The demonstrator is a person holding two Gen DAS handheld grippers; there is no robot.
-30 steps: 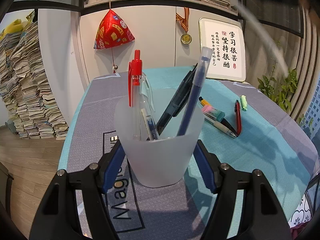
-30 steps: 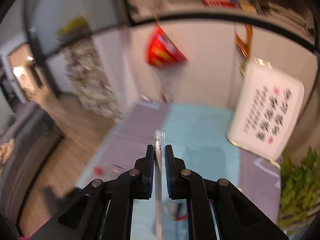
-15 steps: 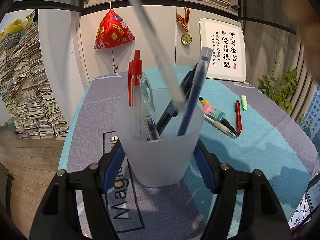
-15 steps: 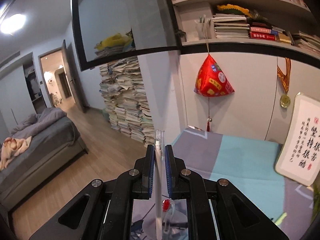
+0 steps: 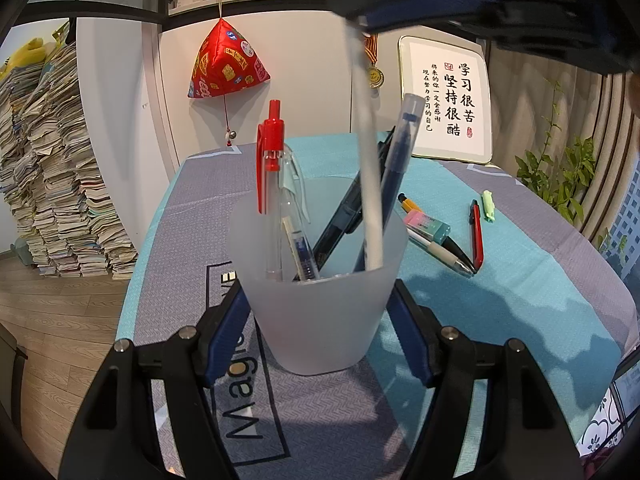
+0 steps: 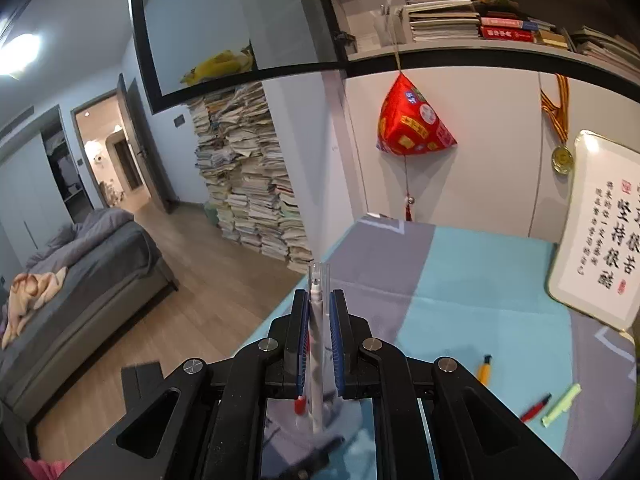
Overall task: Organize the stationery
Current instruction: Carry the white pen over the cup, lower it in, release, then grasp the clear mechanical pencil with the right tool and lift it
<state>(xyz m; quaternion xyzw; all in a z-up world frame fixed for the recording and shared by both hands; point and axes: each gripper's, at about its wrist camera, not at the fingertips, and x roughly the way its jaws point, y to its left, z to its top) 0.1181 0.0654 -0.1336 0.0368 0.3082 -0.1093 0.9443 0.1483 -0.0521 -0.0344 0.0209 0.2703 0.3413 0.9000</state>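
A frosted plastic cup stands on the table between the fingers of my left gripper, which is shut on its sides. It holds a red-capped pen, a blue pen, a dark pen and others. My right gripper is above the cup, also at the top of the left wrist view. It is shut on a white pen, which hangs upright with its lower end inside the cup.
On the teal and grey tablecloth right of the cup lie an eraser, a grey-grip pen, a red pen, a yellow-tipped pen and a green highlighter. A framed calligraphy board leans at the back.
My right gripper has brought the white pen over the cup, turned it upright and lowered its end into the cup. The left gripper and cup have not moved.
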